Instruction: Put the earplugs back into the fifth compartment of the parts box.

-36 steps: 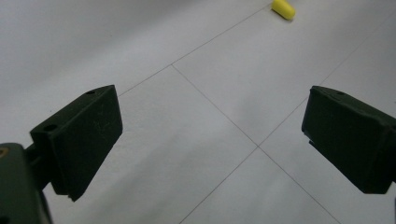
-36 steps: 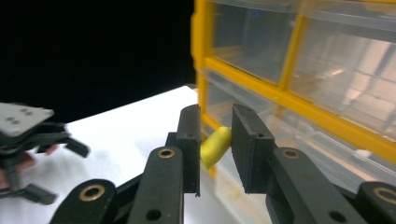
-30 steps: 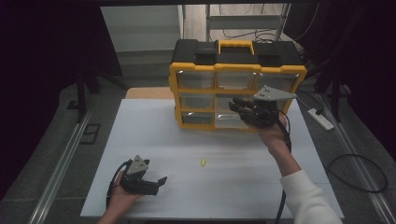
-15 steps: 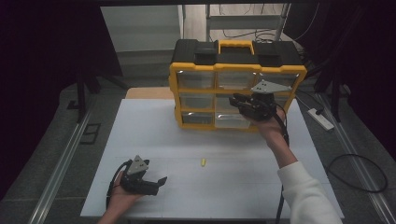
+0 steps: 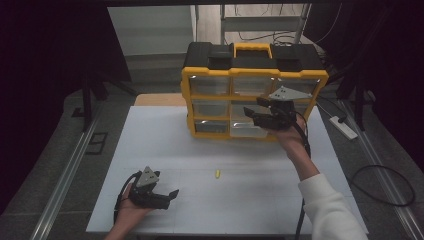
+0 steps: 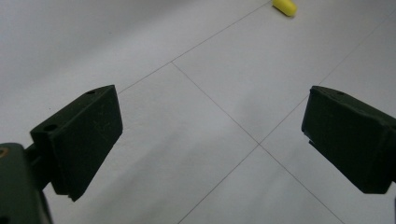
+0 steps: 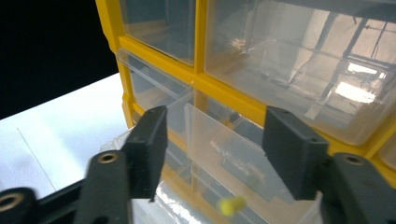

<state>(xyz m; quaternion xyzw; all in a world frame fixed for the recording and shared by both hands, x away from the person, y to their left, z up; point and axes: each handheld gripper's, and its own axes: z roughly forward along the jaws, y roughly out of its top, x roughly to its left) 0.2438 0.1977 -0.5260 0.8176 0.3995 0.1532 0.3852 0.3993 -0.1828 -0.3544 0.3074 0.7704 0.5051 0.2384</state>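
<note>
The right hand (image 5: 291,140) reaches far across the white surface (image 5: 165,145), forearm stretched out and white sleeve (image 5: 332,207) showing at the near right. It holds the right claw (image 5: 256,116) up against the front of the yellow and black drawer box (image 5: 252,75), pointing left at the middle and lower rows of clear drawers. In the right gripper view the right claw's 2 jaws stand apart, open, with nothing pinched between them. A clear drawer (image 7: 224,149) juts out of the box between the jaws, and neither jaw clearly touches it. Low in that view a small yellow piece (image 7: 232,204) sits just beneath the gap between the jaws, blurred; whether it lies inside a drawer cannot be told.

The box stands at the far side of the surface, right of centre, with a yellow frame, a black lid, a yellow handle (image 5: 252,48) on top and 3 rows of see-through drawers.

The left hand (image 5: 131,210) rests at the near left edge of the surface, palm low, holding the left claw (image 5: 171,196) flat and pointing right. Its jaws are wide open and empty, hovering over bare surface in the left gripper view. A second small yellow piece (image 5: 217,173) lies loose on the surface near the middle, well apart from both claws.
</note>
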